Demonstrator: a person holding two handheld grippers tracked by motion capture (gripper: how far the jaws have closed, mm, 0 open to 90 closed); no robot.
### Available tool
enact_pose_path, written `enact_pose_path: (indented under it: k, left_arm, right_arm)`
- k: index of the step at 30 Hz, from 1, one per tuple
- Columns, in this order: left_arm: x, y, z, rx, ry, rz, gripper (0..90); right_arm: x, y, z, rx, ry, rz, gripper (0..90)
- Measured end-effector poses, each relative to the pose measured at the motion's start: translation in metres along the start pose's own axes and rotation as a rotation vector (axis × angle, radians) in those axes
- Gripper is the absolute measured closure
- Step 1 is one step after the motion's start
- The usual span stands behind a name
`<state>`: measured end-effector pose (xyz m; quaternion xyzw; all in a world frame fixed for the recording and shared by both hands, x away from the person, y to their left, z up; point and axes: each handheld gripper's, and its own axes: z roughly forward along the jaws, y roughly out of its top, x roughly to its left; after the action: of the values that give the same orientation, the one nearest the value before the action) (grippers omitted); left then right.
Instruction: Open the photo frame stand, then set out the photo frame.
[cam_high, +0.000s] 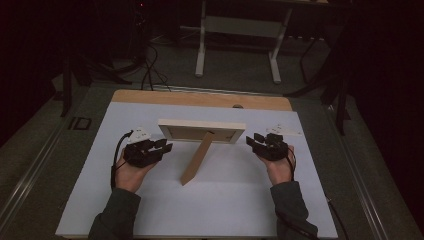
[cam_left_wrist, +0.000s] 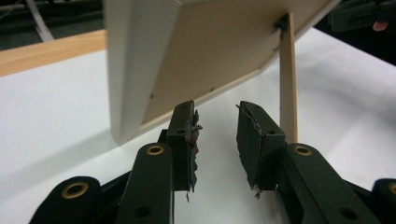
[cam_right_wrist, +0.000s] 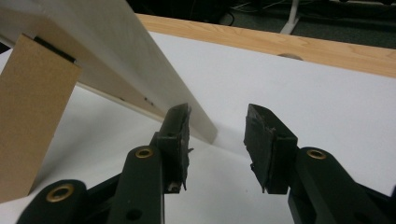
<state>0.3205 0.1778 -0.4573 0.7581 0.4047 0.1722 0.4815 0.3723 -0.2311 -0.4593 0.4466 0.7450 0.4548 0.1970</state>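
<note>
Picture frame (cam_high: 202, 131) standing on its prop (cam_high: 197, 159), left claw (cam_high: 161, 146) released, right claw (cam_high: 254, 140) released

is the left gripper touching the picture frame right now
Apart. In the left gripper view, the left gripper has open jaws with white table showing between their tips and the picture frame; nothing sits between the pads.
</note>
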Motion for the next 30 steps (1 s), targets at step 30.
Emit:
enact_pose_path:
  k: [30]
  left_arm:
    - [0.002,0.017,0.005,-0.035,0.012,-0.032,73.7]
  right_arm:
    - [-0.005,0.011,0.010,0.080,0.103,-0.167,67.2]
